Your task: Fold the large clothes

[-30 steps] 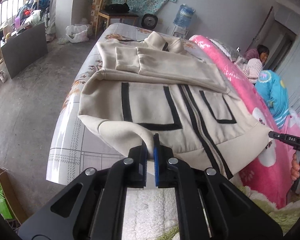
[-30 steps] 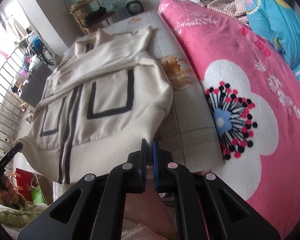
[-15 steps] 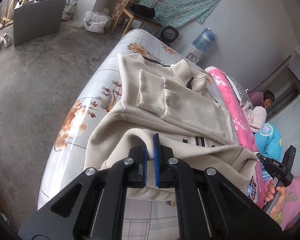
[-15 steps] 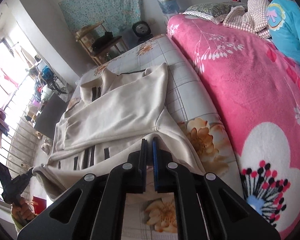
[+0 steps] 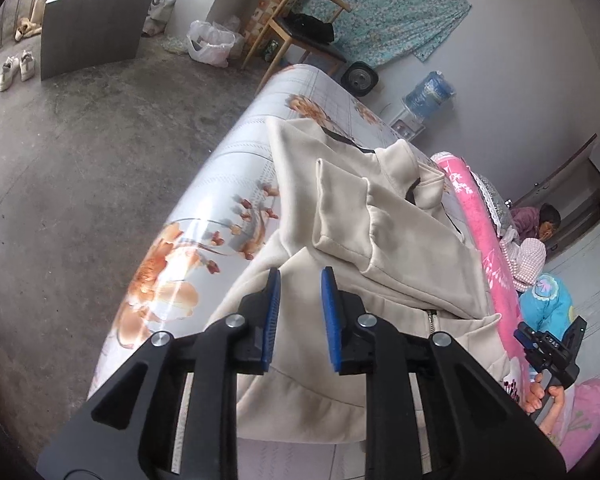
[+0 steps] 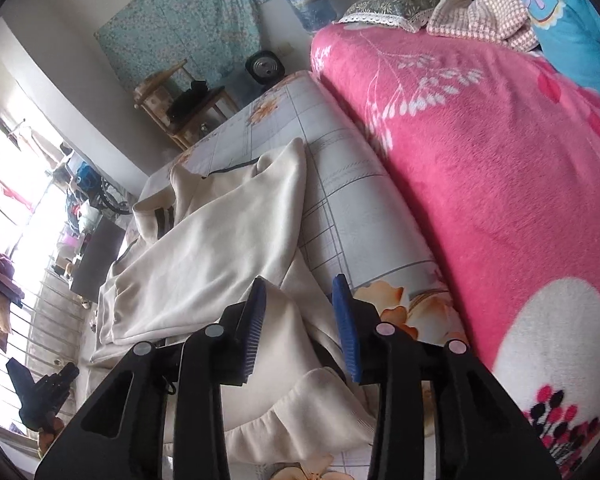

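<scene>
Left wrist view shows the cream jacket (image 5: pixel 384 248) folded over on the bed (image 5: pixel 228 184), both grippers' fingers (image 5: pixel 271 312) just parted above its hem, so lift away straight without snagging fabric.

Upper left of your left wrist view you've got a pair of white sneakers (image 5: pixel 15 69) on the bare concrete floor (image 5: pixel 80 168), next to a dark grey panel (image 5: pixel 90 30) standing upright. Just right of that sits a white plastic bag (image 5: pixel 212 42), then a wooden chair (image 5: pixel 300 36) with something black on the seat. A teal floral cloth (image 5: pixel 380 8) hangs on the wall behind it. A blue water jug (image 5: pixel 430 90) sits further right, and your right wrist view is mostly pink fleece blanket (image 6: pixel 500 168).
</scene>
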The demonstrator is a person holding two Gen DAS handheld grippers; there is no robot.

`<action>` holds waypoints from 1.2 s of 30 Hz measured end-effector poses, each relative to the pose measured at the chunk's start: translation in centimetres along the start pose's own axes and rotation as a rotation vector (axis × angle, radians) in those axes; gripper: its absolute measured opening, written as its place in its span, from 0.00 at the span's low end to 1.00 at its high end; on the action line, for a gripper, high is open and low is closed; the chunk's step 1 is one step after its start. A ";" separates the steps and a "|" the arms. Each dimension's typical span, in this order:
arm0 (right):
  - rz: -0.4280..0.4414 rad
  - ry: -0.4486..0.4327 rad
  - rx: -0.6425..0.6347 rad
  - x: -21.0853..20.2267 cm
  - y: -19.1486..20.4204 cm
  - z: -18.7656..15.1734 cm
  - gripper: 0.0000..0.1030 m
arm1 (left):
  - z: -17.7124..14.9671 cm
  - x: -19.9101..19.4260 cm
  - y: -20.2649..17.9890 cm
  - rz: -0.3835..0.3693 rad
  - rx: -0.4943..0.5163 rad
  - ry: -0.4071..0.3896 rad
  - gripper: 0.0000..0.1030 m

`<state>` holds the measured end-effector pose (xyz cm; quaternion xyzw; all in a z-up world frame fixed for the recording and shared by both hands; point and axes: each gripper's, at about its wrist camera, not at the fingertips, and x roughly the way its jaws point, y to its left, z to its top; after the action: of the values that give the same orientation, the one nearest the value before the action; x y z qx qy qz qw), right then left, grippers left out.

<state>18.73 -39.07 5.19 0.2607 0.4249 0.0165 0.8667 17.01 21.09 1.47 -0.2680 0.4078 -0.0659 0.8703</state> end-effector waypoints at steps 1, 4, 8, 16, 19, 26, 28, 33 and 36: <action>-0.008 0.004 -0.009 -0.4 -0.1 -0.3 0.43 | -0.1 -0.5 0.4 0.006 -0.003 -0.004 0.20; -0.025 0.039 -0.048 -1.3 -0.2 -1.8 0.54 | -1.2 -1.8 1.3 0.028 -0.012 0.016 0.29; -0.086 0.085 -0.107 -1.5 -0.4 -4.3 0.55 | -3.5 -1.9 2.4 0.035 -0.036 0.086 0.46; -0.143 0.112 -0.174 0.7 -0.3 -6.2 0.44 | -6.3 -0.3 0.9 0.201 0.074 0.080 0.36; -0.179 0.107 -0.219 1.4 0.2 -6.4 0.34 | -6.7 0.1 0.1 0.257 0.141 0.063 0.28; -0.191 0.069 -0.265 -0.7 2.3 -5.7 0.11 | -7.0 -2.2 -2.8 0.283 0.332 0.004 0.08; -0.181 0.046 -0.264 -2.2 2.9 -5.6 0.10 | -6.9 -3.9 -3.5 0.267 0.357 -0.021 0.07; -0.144 0.043 -0.243 -6.3 3.0 -6.5 0.10 | -7.1 -8.5 -4.0 0.194 0.339 -0.010 0.07; -0.128 0.106 -0.182 -7.0 0.9 -8.4 0.11 | -8.2 -9.5 -2.1 0.186 0.265 0.048 0.07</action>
<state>8.18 -36.32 6.48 0.1520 0.4826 0.0135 0.8624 4.92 19.10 4.67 -0.1102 0.4393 -0.0449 0.8904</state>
